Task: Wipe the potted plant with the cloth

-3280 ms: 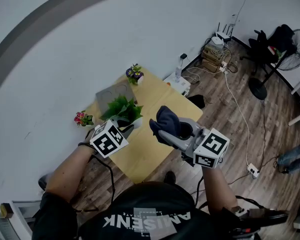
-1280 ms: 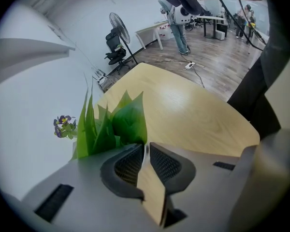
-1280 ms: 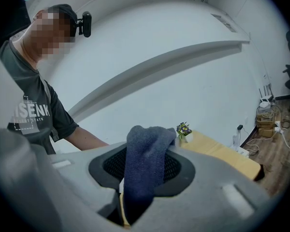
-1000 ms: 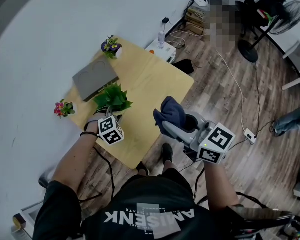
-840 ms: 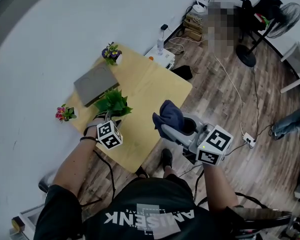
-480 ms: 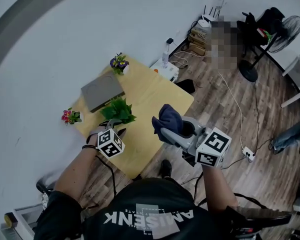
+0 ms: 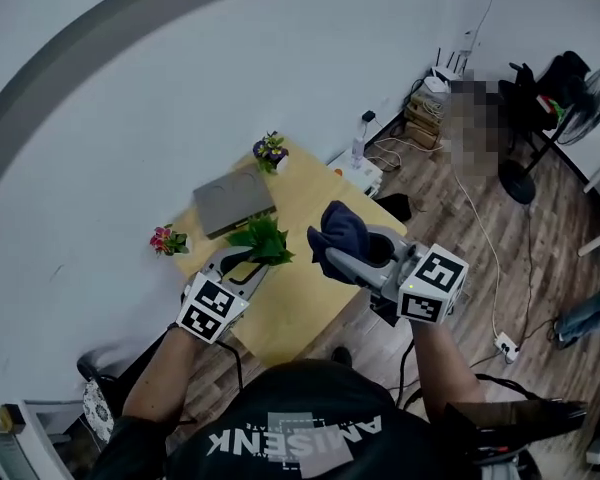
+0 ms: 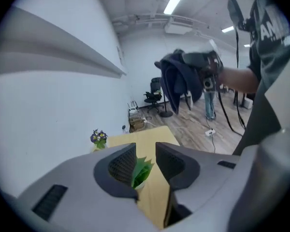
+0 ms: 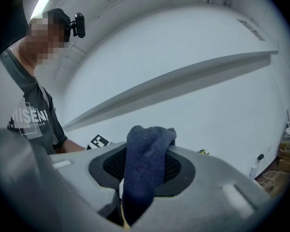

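Two claws, one in each of my hands. My right claw [image 7: 332,256] is clamped on the dark blue cloth [image 7: 342,230]. In the right gripper view the cloth [image 9: 147,153] fills the gap between the jaws, bunches above their tips and hangs down behind them. My right forearm comes up from the lower right of the head view. It holds that claw raised above the near right part of the yellow table [image 7: 302,303], with the cloth end pointing up and away from me.

My left claw [image 7: 238,270] has its jaws parted by a narrow gap and grips nothing. In the left gripper view that claw [image 8: 145,159] is aimed at the potted plant [image 8: 141,170], whose green leaves show through the gap, beyond the jaw tips. My left arm stretches forward from the lower left, low over the table's near left edge.

The potted plant [image 7: 264,240] stands on the table just ahead of the left claw, with the cloth to its right and higher up. Behind the plant lies a closed grey laptop [image 7: 234,202]. A small pot of purple flowers [image 7: 271,150] stands at the far corner and a pot of pink flowers [image 7: 166,239] at the left corner.
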### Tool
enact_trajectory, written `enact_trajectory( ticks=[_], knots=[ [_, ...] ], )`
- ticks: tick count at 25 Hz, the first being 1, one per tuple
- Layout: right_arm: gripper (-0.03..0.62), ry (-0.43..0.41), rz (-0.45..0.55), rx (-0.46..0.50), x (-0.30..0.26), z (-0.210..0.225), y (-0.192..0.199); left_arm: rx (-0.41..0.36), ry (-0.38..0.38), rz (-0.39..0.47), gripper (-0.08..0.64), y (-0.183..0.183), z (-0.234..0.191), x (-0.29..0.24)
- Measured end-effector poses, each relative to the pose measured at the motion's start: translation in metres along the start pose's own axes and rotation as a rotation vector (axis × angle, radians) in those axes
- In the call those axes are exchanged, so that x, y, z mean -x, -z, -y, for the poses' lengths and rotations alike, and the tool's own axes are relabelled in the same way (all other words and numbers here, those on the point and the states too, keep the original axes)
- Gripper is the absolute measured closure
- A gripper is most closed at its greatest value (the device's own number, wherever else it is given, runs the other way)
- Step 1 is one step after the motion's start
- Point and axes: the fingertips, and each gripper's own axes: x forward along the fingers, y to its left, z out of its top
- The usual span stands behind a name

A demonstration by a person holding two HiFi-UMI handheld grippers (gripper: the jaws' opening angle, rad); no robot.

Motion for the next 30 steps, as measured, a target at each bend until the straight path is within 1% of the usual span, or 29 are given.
enact_trajectory(
  ticks=[2, 6, 9, 12, 13, 15, 16, 20, 24, 27, 30],
  knots=[
    [0.465, -0.031, -0.008, 0.017, -0.009, -0.002, -0.006, 0.072, -0.037, 0.079, 0.434, -0.02, -0.006, 0.023],
    [0.465, -0.092, -0.014, 0.037, -0.032, -0.007, -0.015, 0.123, -0.149, 0.195, 0.434, -0.045, -0.021, 0.066],
    [0.465, -0.131, -0.013, 0.032, -0.047, -0.01, -0.019, 0.188, -0.232, 0.255, 0.434, -0.052, -0.035, 0.092],
    [0.465, -0.17, -0.018, 0.033, -0.058, -0.017, -0.022, 0.286, -0.251, 0.289, 0.439, -0.055, -0.041, 0.112],
    [0.465, -0.18, -0.021, 0.035, -0.06, -0.018, -0.023, 0.323, -0.265, 0.308, 0.444, -0.056, -0.044, 0.119],
    [0.465, -0.196, -0.031, 0.036, -0.063, -0.019, -0.024, 0.382, -0.311, 0.347, 0.499, -0.059, -0.051, 0.131],
    [0.465, -0.2, -0.037, 0.034, -0.064, -0.02, -0.024, 0.398, -0.332, 0.36, 0.513, -0.059, -0.053, 0.136],
    [0.465, -0.178, -0.032, 0.025, -0.069, -0.016, -0.027, 0.426, -0.404, 0.39, 0.552, -0.054, -0.06, 0.152],
    [0.465, -0.117, -0.055, 0.063, -0.082, -0.009, -0.021, 0.517, -0.404, 0.417, 0.558, -0.047, -0.075, 0.159],
    [0.466, -0.066, -0.075, 0.089, -0.093, -0.004, -0.018, 0.516, -0.417, 0.404, 0.558, -0.042, -0.086, 0.162],
    [0.466, -0.054, -0.068, 0.08, -0.098, -0.003, -0.019, 0.495, -0.432, 0.381, 0.558, -0.04, -0.092, 0.165]
  ],
)
